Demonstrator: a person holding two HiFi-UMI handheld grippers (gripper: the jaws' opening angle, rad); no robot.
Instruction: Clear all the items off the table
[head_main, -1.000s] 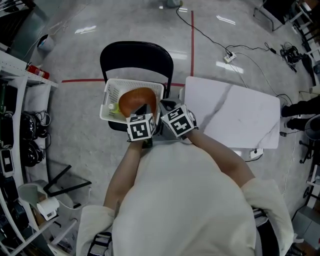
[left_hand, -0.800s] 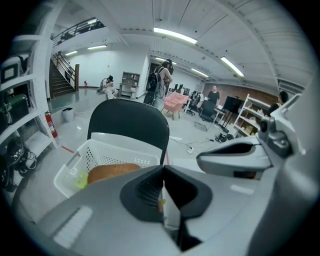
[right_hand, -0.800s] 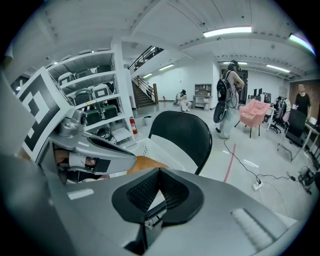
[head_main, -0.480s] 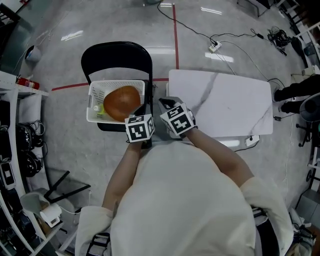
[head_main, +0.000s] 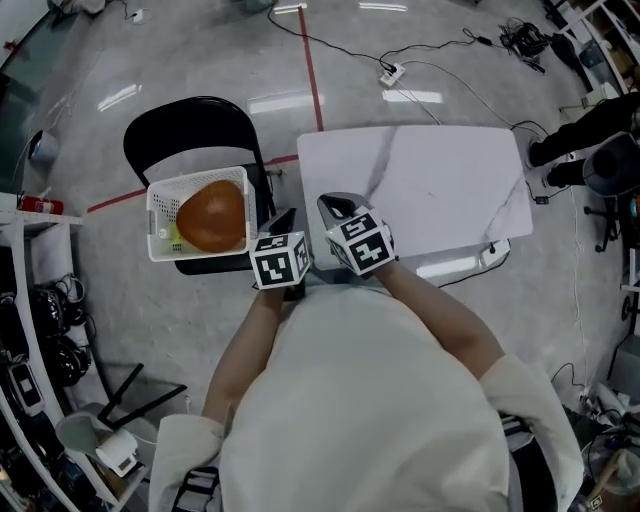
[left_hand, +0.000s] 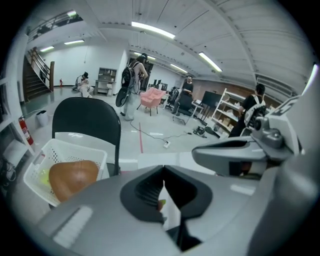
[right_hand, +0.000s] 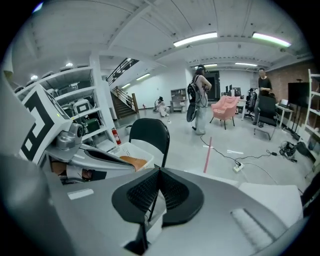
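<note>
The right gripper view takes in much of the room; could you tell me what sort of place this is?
Probably a lab or workshop hall: loaded open shelving, a power strip and cables lying on the polished floor, and red tape marking that floor.

No readable words, brands or numbers, only black-and-white square markers, on left cube (head_main: 279, 260), on right cube (head_main: 360, 243)
</note>
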